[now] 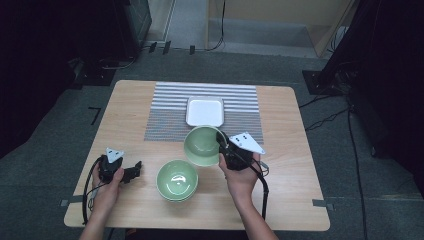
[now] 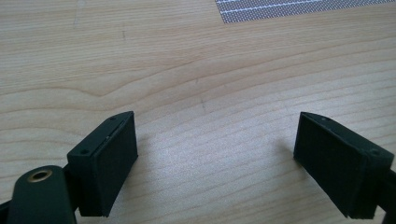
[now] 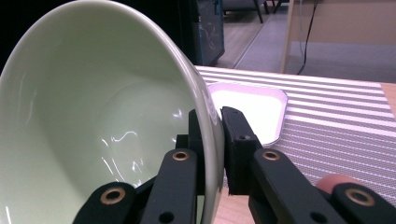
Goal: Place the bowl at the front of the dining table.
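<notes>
Two pale green bowls are in play. One green bowl (image 1: 177, 180) stands upright on the wooden table (image 1: 125, 100) near its front middle. The other green bowl (image 1: 201, 145) (image 3: 93, 121) is tilted and lifted, its rim pinched between the jaws of my right gripper (image 1: 223, 145) (image 3: 214, 140), one jaw inside and one outside. My left gripper (image 1: 136, 169) (image 2: 215, 158) rests low over bare wood at the front left, jaws wide apart with nothing between them.
A white square tray (image 1: 205, 111) (image 3: 261, 109) lies on a striped grey placemat (image 1: 165, 107) (image 3: 336, 121) at the table's far middle, just beyond the held bowl. Cables trail from both grippers. Dark equipment and floor cables surround the table.
</notes>
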`<state>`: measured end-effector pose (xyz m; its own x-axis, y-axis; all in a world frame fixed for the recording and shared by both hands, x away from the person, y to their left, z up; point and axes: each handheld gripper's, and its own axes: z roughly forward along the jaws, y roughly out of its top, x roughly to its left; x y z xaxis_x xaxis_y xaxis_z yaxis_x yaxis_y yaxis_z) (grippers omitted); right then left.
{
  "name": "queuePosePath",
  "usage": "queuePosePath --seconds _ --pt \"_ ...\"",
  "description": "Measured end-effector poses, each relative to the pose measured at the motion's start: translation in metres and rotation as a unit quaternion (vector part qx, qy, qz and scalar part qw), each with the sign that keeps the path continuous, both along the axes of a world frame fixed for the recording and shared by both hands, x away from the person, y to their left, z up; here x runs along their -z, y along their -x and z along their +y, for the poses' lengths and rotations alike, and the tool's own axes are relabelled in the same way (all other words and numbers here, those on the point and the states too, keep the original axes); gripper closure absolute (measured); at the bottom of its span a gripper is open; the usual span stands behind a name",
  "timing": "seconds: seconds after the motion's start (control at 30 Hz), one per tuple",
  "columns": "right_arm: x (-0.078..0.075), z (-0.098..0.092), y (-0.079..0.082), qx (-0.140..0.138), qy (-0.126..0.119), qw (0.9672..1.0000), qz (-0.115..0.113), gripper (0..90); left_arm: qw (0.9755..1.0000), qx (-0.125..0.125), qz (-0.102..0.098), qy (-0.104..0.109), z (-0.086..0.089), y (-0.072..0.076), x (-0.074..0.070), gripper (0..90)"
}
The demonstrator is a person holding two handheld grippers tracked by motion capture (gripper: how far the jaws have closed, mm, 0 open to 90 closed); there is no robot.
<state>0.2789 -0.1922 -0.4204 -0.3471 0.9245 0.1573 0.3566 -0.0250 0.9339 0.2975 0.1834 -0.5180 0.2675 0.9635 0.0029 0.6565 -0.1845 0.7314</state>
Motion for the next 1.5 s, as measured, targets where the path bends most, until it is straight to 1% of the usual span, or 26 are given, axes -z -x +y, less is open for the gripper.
queuePosePath --seconds 0.23,0.4,0.7,0.77,0.83,0.93,1.1,1.4,1.5 --pt "-0.001 -0.003 -0.013 0.008 0.015 0.9998 -0.003 84.0 1.0000 0.000 0.000 0.001 0.000 0.000 0.000 13.5" --pt "-0.002 -0.003 -0.022 0.013 0.019 0.9997 -0.002 84.1 1.0000 -0.002 0.000 0.001 -0.001 -0.001 0.000 13.5" --pt "-0.002 -0.002 -0.043 0.023 0.022 0.9995 0.006 84.1 1.0000 -0.002 0.000 0.001 -0.001 -0.001 0.000 13.5" --pt "-0.002 -0.001 -0.051 0.027 0.024 0.9993 0.009 84.1 1.0000 -0.001 0.000 0.000 -0.001 -0.001 0.000 13.5" --pt "-0.001 -0.001 -0.054 0.028 0.023 0.9993 0.011 84.1 1.0000 -0.001 0.000 0.000 -0.001 -0.001 0.000 13.5" --pt "0.001 0.001 -0.061 0.030 0.031 0.9990 0.013 84.1 1.0000 -0.001 0.001 -0.001 -0.001 -0.001 0.000 13.5" --pt "0.005 0.003 -0.074 0.034 0.032 0.9986 0.024 84.1 1.0000 -0.002 0.000 0.000 -0.001 -0.001 0.000 13.4" --pt "0.012 0.006 -0.099 0.048 0.033 0.9974 0.044 84.1 1.0000 -0.002 0.000 0.000 -0.001 -0.001 0.000 13.5" --pt "0.014 0.006 -0.108 0.052 0.024 0.9969 0.053 84.1 1.0000 -0.002 0.000 0.000 -0.001 -0.001 0.000 13.5"
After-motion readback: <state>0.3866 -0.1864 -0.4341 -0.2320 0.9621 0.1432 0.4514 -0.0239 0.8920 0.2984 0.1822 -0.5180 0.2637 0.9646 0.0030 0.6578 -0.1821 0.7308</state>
